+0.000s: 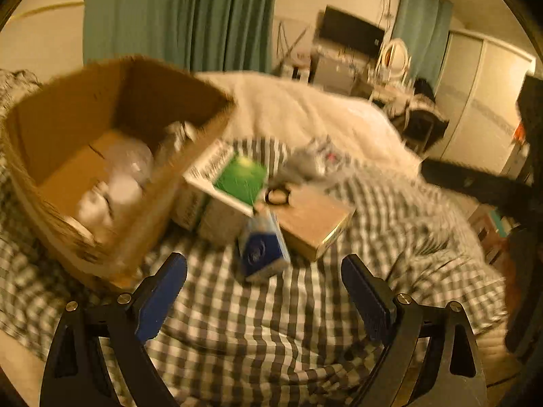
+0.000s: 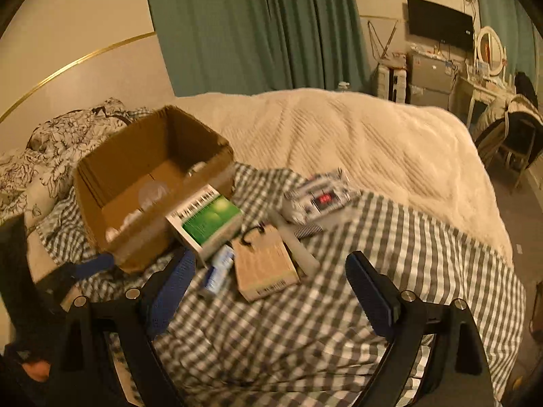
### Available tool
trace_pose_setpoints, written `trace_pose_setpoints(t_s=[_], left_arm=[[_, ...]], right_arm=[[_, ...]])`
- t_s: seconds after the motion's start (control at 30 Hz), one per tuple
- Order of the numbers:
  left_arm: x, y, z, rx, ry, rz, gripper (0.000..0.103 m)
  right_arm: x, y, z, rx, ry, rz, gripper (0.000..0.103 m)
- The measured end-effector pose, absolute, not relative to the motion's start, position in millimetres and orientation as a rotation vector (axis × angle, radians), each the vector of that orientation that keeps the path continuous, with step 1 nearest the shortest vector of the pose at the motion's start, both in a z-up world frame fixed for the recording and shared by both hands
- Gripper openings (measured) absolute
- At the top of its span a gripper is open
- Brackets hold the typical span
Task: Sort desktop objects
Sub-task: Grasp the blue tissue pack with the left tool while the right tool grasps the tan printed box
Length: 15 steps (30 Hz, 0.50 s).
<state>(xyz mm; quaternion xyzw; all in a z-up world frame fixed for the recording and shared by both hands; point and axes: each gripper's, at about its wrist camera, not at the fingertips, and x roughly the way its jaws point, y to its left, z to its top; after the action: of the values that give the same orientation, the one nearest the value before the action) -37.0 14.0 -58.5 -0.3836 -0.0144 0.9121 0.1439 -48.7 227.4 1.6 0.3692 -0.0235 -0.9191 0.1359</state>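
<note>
- Bedroom setting: green curtains [image 2: 258,27] hang at the back, and a bed carries a cream blanket [image 2: 356,142] with a grey checked cloth [image 2: 305,322] spread over its near side.
- On the checked cloth, to the left, stands an open cardboard box [image 1: 85,156]; pale, blurred items lie on its floor, too smeared to tell what they are.
- Leaning against the box's right wall is a white carton with a green face [image 2: 207,222].
- Just in front of that carton lies a small blue-and-white box [image 1: 263,249], touching the edge of a flat brown box [image 1: 312,220] to its right.
- A black ring-shaped item [image 1: 278,195] sits at the far corner of the flat brown box.
- Beyond these, a grey-and-white patterned packet [image 2: 320,200] with a red mark rests on the cloth near the blanket's edge.
- A pale comb [image 2: 298,237] lies beside the flat brown box in the right wrist view.
- Left gripper [image 1: 264,291] is spread wide with nothing between its blue pads, hanging above the cloth just short of the small blue-and-white box.
- Right gripper [image 2: 268,291] is likewise spread wide and holds nothing, above the cloth near the flat brown box.
</note>
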Motion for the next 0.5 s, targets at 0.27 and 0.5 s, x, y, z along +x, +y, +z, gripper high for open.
trace_pose_setpoints(t_s=[0.27, 0.5], left_arm=[[-77.7, 26.2, -107.4, -1.211, -0.075, 2.585, 0.095], [-112.8, 30.4, -137.8, -1.265, -0.091, 2.555, 0.083]], right_arm=[[-74.8, 244.9, -34.0, 1.151, -0.01, -2.598, 0.09], [-87.1, 245.8, -46.8, 1.199, -0.009, -2.57, 0.09]])
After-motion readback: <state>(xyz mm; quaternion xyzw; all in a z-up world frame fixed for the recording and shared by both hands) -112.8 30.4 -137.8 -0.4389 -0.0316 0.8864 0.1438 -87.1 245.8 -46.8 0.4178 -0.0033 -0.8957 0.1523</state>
